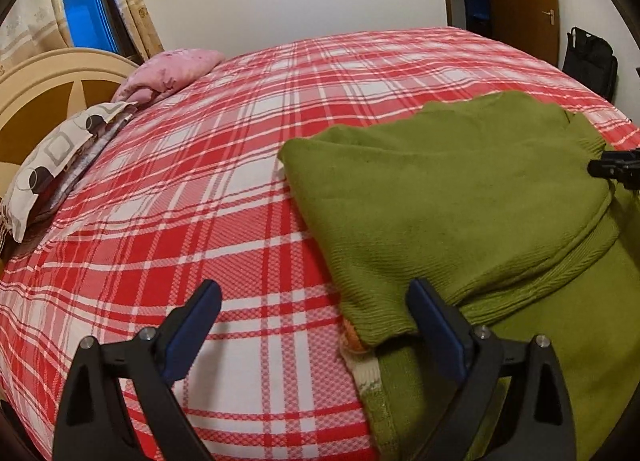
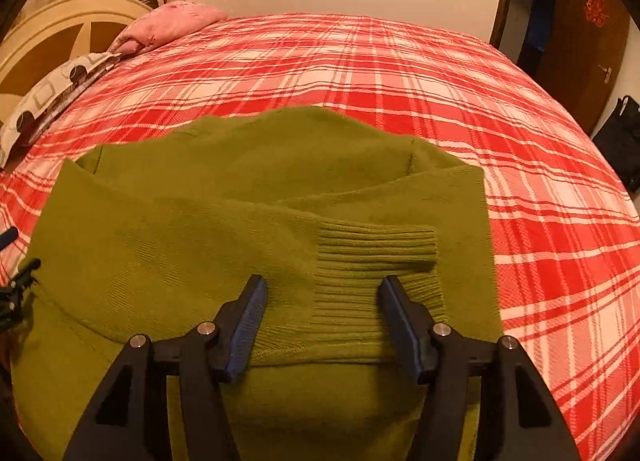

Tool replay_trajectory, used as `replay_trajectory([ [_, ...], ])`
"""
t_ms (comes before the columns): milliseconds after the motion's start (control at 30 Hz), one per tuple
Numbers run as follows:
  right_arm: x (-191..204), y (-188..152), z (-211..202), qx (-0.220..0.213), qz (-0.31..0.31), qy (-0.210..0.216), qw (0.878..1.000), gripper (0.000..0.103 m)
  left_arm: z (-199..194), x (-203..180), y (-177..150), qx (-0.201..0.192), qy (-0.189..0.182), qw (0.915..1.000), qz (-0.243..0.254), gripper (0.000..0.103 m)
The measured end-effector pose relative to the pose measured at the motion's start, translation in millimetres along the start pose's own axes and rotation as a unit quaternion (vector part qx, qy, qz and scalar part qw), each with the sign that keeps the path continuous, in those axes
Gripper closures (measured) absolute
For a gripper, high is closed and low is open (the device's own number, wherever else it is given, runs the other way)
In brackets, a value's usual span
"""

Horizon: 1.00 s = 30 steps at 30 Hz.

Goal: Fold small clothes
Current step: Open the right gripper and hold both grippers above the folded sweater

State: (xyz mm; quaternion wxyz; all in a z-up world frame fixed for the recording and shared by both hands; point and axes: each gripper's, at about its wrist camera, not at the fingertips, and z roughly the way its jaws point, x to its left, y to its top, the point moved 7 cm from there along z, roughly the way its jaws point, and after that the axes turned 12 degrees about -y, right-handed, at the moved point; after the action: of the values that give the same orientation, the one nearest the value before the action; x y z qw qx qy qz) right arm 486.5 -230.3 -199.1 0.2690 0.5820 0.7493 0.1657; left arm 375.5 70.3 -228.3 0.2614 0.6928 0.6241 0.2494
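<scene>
The left gripper (image 1: pixel 314 307) tilts downward, jaws spread wide. The right gripper (image 2: pixel 323 303) tilts downward too, jaws parted, gripping nothing.

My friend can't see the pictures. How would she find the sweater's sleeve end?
Find the big bed with the red and white plaid sheet. On it lies a green sweater, sleeves folded across its body. The cuff is the ribbed band just ahead of the right gripper; the knit around it is smooth.

Green sweater (image 1: pixel 460 197) runs past the frame's lower-right edge.
</scene>
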Motion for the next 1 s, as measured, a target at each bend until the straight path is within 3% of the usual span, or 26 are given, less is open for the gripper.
replay_trajectory([
  [333, -6.0, -8.1, -3.6, 0.004, -0.005, -0.017, 1.0, 0.043, -3.0, -3.2, -5.5, -0.001, 0.008, 0.9999, 0.008, 0.006],
  [633, -21.3, -18.8, -12.5, 0.02, 0.003, -0.003, 1.0, 0.043, -12.0, -9.2, -12.1, -0.002, 0.009, 0.9996, 0.027, 0.006],
  [767, -26.5, -9.1, -29.4, -0.017, 0.003, -0.029, 0.999, 0.043, -27.1, -9.8, 0.7, -0.032, 0.015, 0.9992, 0.018, 0.006],
  [867, -13.5, 5.1, -34.4, -0.035, 0.001, 0.006, 0.999, 0.043, -31.8, -11.0, 16.4, -0.057, 0.013, 0.9983, 0.004, 0.004],
  [1000, 1.8, 9.5, -10.2, -0.007, 0.002, 0.031, 1.0, 0.043, -13.9, -19.8, 17.4, -0.034, 0.007, 0.9994, 0.002, 0.004],
])
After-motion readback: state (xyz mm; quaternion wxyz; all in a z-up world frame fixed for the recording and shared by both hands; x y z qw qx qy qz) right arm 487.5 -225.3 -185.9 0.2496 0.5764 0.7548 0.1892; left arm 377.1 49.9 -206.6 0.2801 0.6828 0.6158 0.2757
